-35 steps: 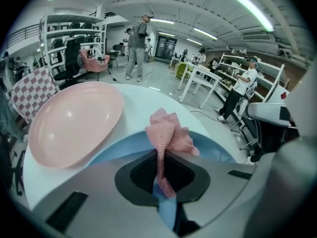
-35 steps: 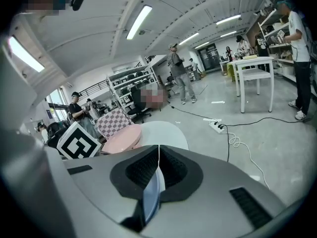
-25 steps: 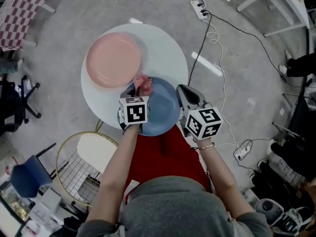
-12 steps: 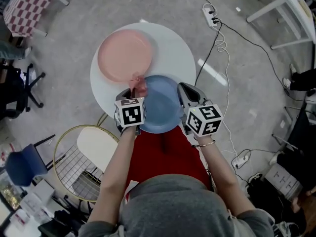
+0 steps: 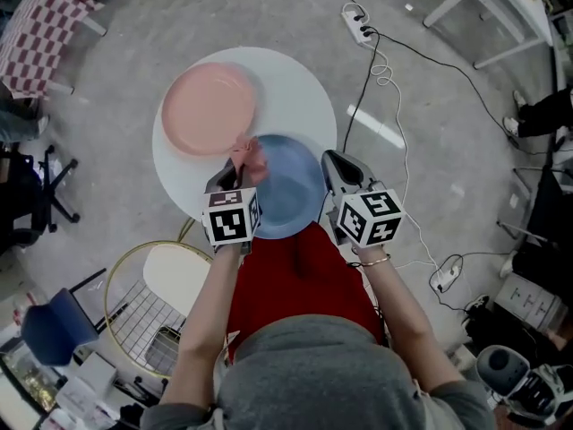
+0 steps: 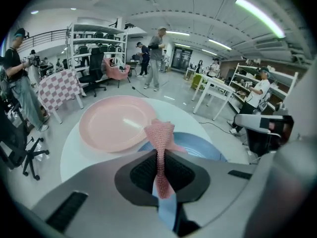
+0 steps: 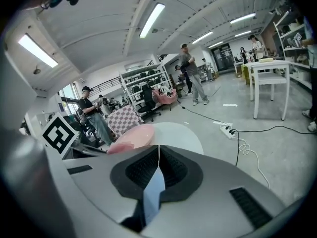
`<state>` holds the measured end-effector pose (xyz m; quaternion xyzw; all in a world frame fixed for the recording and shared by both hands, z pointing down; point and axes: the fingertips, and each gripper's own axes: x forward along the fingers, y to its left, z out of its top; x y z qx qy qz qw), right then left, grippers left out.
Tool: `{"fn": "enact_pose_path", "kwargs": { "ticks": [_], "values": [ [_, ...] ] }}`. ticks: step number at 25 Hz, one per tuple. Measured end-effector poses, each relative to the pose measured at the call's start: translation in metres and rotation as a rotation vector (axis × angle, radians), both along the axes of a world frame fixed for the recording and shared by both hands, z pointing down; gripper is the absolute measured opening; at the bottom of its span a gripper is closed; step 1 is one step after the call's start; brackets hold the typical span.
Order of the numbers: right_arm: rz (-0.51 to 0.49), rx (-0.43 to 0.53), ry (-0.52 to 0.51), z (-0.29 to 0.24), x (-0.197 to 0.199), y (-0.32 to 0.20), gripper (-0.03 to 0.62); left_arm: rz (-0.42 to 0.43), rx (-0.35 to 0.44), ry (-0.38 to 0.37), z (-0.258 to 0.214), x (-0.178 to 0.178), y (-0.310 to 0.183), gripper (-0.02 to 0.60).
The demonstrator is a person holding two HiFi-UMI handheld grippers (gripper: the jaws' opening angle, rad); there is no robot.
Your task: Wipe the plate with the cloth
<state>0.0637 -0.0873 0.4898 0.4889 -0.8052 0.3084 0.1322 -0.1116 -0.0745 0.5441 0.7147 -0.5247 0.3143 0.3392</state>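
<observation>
**Now wiping at the blue plate's left rim**

Right at the near edge of the round white table (image 5: 300, 92) sits the blue plate (image 5: 288, 186), its near side reaching past the tabletop toward my red lap (image 5: 300, 276). My right tongs (image 5: 333, 161) are closed on the plate's right rim; in the right gripper view a thin blue sliver of that rim runs between the two pads (image 7: 171, 168).

My left tongs (image 6: 159, 155) are clamped on the pink cloth (image 6: 160, 138), a knitted strip that passes between the jaws and stands up past their tips in a bunched end. From the head view the cloth (image 5: 248, 157) lies over the plate's far left rim. I cannot tell how firmly it presses on the plate.

Just beside that spot, further out on the table's left, a pink plate (image 5: 208, 108) lies flat.

Beyond the table, a black cable (image 5: 363, 97) runs across the grey floor to a white power strip (image 5: 361, 21). A gold-rimmed wire chair (image 5: 148, 303) stands by my left elbow.
</observation>
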Motion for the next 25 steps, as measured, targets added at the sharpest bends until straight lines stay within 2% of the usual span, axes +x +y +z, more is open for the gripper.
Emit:
{"fn": "enact_pose_path", "kwargs": {
  "ticks": [7,11,14,20,25],
  "values": [
    [0.122,-0.007,0.007,0.000,0.036,0.019,0.029,0.204,-0.018,0.090,-0.004,0.078,0.004,0.029],
    [0.182,-0.015,0.008,0.002,0.055,0.031,0.029,0.303,-0.065,0.132,0.005,0.116,0.016,0.029],
    [0.225,-0.022,0.010,0.005,0.070,0.040,0.029,0.365,-0.116,0.129,0.021,0.136,0.026,0.029],
    [0.257,-0.035,0.008,0.006,0.079,0.043,0.029,0.396,-0.222,0.089,0.050,0.145,0.031,0.029],
    [0.228,-0.044,0.008,0.011,0.073,0.034,0.029,0.381,-0.234,0.039,0.061,0.136,0.026,0.029]
  ]
}}
